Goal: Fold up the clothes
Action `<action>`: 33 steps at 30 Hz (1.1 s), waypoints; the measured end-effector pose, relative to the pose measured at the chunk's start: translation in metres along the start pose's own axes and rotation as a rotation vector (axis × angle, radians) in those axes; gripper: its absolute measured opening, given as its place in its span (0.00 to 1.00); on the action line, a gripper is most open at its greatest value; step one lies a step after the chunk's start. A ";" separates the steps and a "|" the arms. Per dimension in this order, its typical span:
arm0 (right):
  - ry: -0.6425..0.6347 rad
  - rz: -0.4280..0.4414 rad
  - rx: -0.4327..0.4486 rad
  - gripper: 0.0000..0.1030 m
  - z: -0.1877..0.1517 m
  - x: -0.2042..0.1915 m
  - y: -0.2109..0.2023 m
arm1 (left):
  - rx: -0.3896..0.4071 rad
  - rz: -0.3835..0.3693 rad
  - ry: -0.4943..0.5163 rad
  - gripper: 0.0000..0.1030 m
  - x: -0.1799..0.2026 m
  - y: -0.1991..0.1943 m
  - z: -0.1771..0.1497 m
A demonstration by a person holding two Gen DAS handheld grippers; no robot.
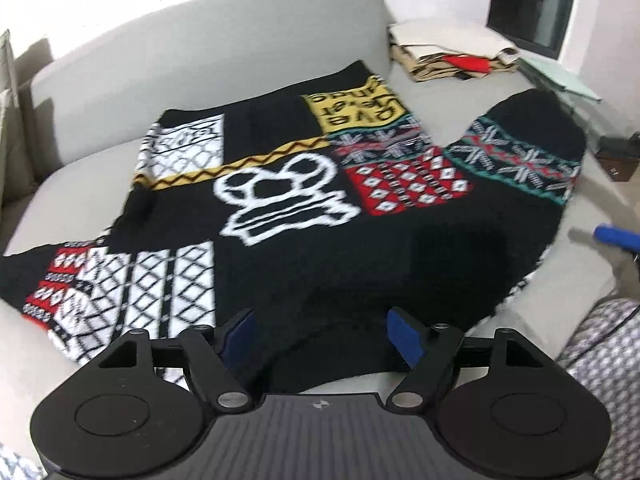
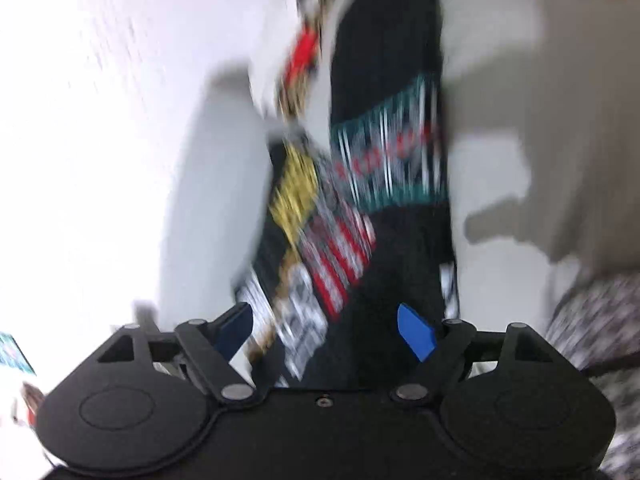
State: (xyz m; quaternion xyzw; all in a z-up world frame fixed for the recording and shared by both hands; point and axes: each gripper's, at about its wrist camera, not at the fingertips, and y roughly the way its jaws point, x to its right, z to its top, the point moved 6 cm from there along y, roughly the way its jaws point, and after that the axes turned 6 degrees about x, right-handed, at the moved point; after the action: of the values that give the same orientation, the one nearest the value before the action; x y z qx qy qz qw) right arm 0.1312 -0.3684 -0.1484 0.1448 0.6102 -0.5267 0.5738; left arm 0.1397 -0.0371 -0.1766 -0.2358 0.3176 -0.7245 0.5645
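Observation:
A black knit sweater (image 1: 288, 224) with white, red, yellow and teal patchwork patterns lies spread flat on a grey sofa seat (image 1: 80, 184). One sleeve (image 1: 520, 152) reaches to the far right and another (image 1: 72, 296) to the near left. My left gripper (image 1: 320, 336) is open and empty over the sweater's near edge. My right gripper (image 2: 326, 332) is open, with the sweater (image 2: 384, 240) below and ahead of it; that view is heavily blurred. One blue finger (image 1: 616, 236) of the right gripper shows at the right edge of the left wrist view.
The sofa backrest (image 1: 240, 28) runs behind the sweater. A pile of folded tan and red items (image 1: 452, 60) sits at the far right. A dark window (image 1: 532, 0) and a glass table (image 1: 560, 76) lie beyond. Patterned fabric (image 1: 600, 360) shows at the near right.

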 end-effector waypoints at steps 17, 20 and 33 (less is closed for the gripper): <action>0.012 -0.118 0.343 0.43 0.140 0.062 0.025 | -0.003 -0.072 0.060 0.44 0.039 0.046 0.004; 0.041 -0.115 0.350 0.44 0.158 0.074 0.040 | -0.060 -0.069 0.082 0.44 0.045 0.063 -0.003; 0.028 -0.118 0.374 0.11 0.190 0.081 0.091 | -0.045 0.025 0.048 0.50 0.016 0.054 0.005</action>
State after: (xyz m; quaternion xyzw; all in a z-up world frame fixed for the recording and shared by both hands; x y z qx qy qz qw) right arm 0.2822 -0.5202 -0.2205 0.2203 0.5170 -0.6615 0.4965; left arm 0.1749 -0.0619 -0.2126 -0.2273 0.3503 -0.7155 0.5601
